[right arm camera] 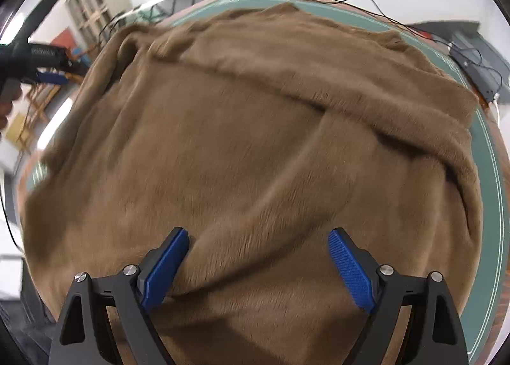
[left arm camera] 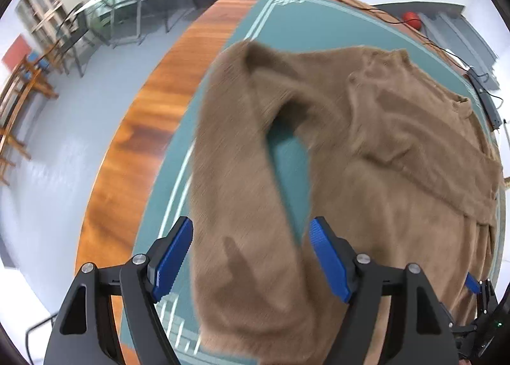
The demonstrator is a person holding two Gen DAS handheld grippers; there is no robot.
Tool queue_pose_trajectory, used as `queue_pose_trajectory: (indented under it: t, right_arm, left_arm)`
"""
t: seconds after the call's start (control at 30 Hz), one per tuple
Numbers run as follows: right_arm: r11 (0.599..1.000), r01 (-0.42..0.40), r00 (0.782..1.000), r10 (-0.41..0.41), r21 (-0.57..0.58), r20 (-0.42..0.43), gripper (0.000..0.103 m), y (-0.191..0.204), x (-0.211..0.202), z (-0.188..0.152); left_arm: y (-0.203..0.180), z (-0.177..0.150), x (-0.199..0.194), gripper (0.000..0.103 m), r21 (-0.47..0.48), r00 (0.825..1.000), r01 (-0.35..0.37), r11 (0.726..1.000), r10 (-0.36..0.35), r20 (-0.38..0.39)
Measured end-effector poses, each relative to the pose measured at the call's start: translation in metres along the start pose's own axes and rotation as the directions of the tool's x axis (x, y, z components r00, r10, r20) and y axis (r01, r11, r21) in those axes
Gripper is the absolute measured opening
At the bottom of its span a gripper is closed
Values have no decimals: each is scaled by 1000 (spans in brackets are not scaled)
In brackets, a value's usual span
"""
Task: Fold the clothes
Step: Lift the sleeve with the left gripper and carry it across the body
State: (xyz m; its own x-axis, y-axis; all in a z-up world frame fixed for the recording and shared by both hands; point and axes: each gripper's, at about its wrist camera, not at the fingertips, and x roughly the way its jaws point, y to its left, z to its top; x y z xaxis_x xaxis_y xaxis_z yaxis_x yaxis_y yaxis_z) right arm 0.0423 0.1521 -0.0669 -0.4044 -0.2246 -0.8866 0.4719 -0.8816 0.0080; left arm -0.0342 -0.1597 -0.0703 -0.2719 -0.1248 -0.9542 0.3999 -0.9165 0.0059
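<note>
Brown fuzzy sweater (left arm camera: 398, 148) spread flat over the green mat (left arm camera: 306, 24) on the wooden counter (left arm camera: 149, 116), one sleeve (left arm camera: 242, 205) folded down toward 6 o'clock in the left wrist view. Left tool (left arm camera: 250, 258) with blue pads apart, hovering above that sleeve, nothing pinched. Right tool (right arm camera: 259, 266) likewise spread wide over the sweater's body, clamped on nothing. Chairs (left arm camera: 28, 91) and shelving (left arm camera: 47, 8) at 10 o'clock, beyond the counter.
</note>
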Motion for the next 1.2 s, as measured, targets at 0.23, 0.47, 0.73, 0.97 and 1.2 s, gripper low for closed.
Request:
queue_pose_trajectory:
  t: [0.23,0.47,0.73,0.97,1.2]
  right_arm:
    - [998,-5,1000,5,-59,-5,102,-19,1,-19]
    - [997,-4,1000,2,-83,-18,102,-33,-6,-25]
    - [998,13,1000,-13,-65,4,102,-31,-5,-23]
    - [998,19,1000,-18,-56,16,102,-30,-6,-27]
    - [998,10,1000,-9,-65,23,102,-30,-4,-26]
  left_arm:
    - [29,-68,-3,80,-70,995,41,997,-47,-85]
    - [41,-115,2,79,-212,974,170,962,-197,-112]
    - [42,-125,16,80,-446,888,398,802,-459,-34]
    - [46,-125,35,79,-614,868,403,679,-497,21]
    - [43,-117,38,31,-634,887,375,676,-460,34]
